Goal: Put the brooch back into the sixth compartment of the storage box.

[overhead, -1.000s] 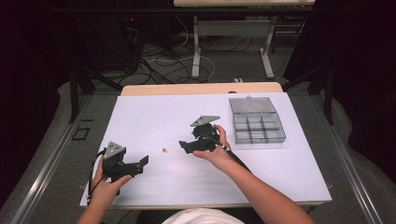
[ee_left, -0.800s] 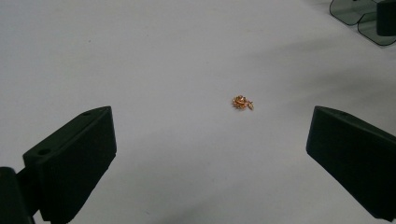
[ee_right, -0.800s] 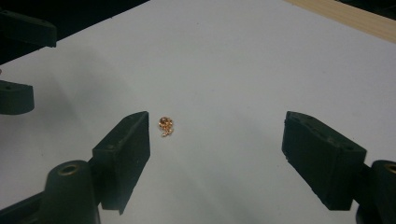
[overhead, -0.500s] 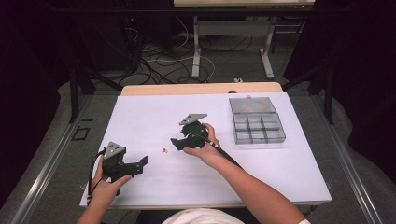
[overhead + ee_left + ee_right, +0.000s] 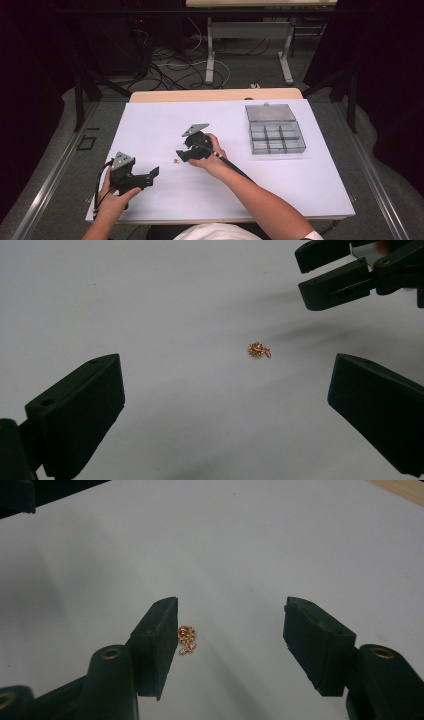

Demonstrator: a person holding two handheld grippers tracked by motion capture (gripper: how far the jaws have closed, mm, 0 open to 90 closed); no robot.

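In the high view the right gripper [image 5: 181,150] hovers beside a small copper trinket [image 5: 175,161] on the white table [image 5: 300,175]; the left gripper [image 5: 150,174] rests apart, jaws spread; in the left gripper view the trinket [image 5: 259,349] lies between the open jaws, farther off; in the right gripper view the jaws, just closing, stand apart, the trinket [image 5: 186,639] beside the left one.

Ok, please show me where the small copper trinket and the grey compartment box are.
small copper trinket [image 5: 259,349], left gripper view, its middle.
grey compartment box [image 5: 276,146], high view, its front rim.
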